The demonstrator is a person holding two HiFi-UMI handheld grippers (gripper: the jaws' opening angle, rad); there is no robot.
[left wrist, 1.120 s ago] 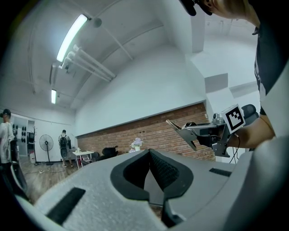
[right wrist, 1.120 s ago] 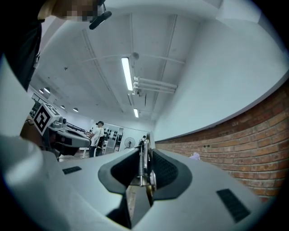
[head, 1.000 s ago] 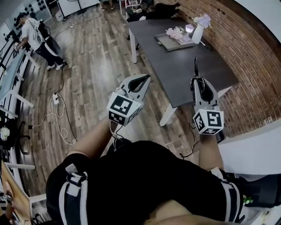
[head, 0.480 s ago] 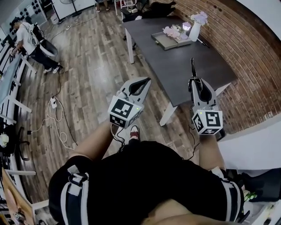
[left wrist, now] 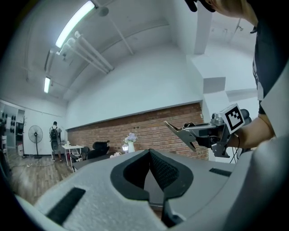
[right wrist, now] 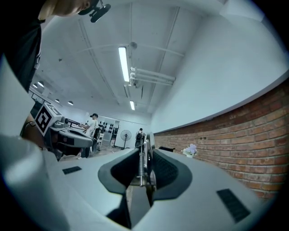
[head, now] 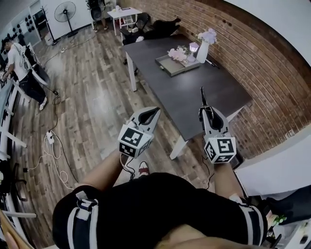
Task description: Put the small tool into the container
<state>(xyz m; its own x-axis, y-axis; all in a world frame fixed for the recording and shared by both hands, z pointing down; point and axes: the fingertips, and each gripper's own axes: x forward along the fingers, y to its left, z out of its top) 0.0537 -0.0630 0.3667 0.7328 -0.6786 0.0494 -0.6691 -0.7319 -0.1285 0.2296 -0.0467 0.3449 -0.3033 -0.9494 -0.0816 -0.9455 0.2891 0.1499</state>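
The right gripper pinches a thin metal tool that sticks out past its fingers. The left gripper has its fingers closed on nothing.

The left gripper and right gripper sit lower in the head view; the table shows fuller, and a fan appears.
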